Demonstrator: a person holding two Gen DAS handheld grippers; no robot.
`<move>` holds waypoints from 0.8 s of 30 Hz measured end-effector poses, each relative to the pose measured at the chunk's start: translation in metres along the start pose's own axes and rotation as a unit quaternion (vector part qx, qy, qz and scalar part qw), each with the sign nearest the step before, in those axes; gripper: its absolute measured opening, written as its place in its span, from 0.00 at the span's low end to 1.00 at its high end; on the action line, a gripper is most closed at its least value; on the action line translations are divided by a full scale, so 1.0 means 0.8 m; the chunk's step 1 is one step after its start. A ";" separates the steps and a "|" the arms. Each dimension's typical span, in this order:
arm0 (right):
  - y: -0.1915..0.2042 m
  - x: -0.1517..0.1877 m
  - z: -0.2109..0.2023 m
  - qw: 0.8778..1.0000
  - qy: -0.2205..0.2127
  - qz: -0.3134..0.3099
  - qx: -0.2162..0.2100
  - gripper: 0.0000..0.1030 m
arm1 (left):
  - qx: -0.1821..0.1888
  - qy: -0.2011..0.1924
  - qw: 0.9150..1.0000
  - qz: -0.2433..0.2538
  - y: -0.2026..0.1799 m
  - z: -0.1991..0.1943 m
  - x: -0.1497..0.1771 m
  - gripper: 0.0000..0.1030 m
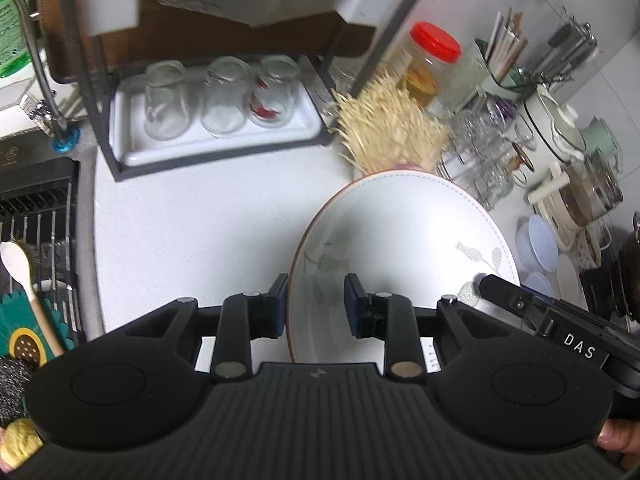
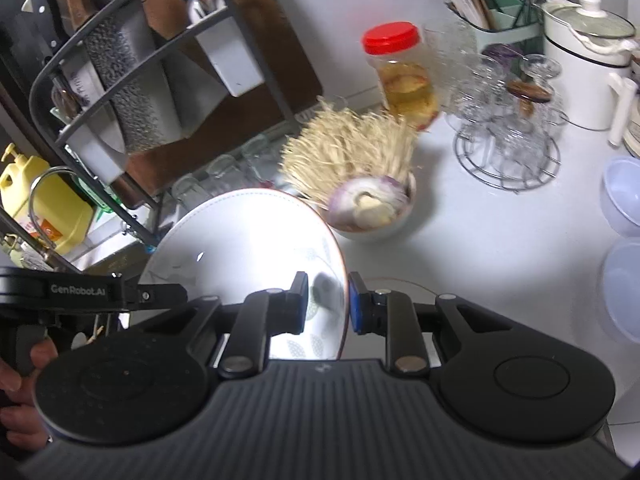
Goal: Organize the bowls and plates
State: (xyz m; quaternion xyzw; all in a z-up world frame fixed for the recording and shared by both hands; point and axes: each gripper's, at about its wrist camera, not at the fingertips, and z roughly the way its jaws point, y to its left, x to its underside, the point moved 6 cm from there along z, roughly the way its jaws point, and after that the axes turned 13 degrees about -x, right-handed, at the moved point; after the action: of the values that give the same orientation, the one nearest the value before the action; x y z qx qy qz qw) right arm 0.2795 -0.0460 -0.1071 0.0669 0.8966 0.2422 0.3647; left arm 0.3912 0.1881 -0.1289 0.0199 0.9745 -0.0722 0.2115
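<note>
A large white plate [image 1: 404, 236] with a brown rim and a grey leaf pattern is held tilted above the white counter. My left gripper [image 1: 316, 306] straddles its left rim, one finger on each face. My right gripper [image 2: 328, 300] straddles the opposite rim of the same plate [image 2: 248, 248]. In each view the other gripper reaches onto the plate from the side. A bowl [image 2: 374, 216] with an onion, garlic and enoki mushrooms stands just behind the plate.
A dark dish rack [image 2: 120, 72] holds cutting boards, with a white tray of upturned glasses [image 1: 216, 100] under it. A red-lidded jar [image 2: 400, 72], a wire stand of glasses [image 2: 508, 136], a white kettle [image 2: 588, 64] and pale blue bowls [image 2: 624, 200] stand to the right. The sink [image 1: 36, 216] lies left.
</note>
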 end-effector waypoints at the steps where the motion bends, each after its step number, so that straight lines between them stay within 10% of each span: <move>1: -0.005 0.003 -0.003 1.000 0.000 0.001 0.001 0.23 | 0.000 0.001 1.000 -0.002 -0.005 0.002 0.003 0.31; 24: -0.113 0.071 -0.005 0.997 0.042 0.029 0.051 0.23 | -0.027 0.081 0.995 0.061 -0.094 0.105 0.067 0.31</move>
State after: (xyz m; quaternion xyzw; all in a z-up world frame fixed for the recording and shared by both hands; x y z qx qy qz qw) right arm 0.2406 -0.1094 -0.1837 0.1016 0.9199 0.2096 0.3157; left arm 0.3716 0.1016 -0.2165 0.0789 0.9870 -0.0311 0.1368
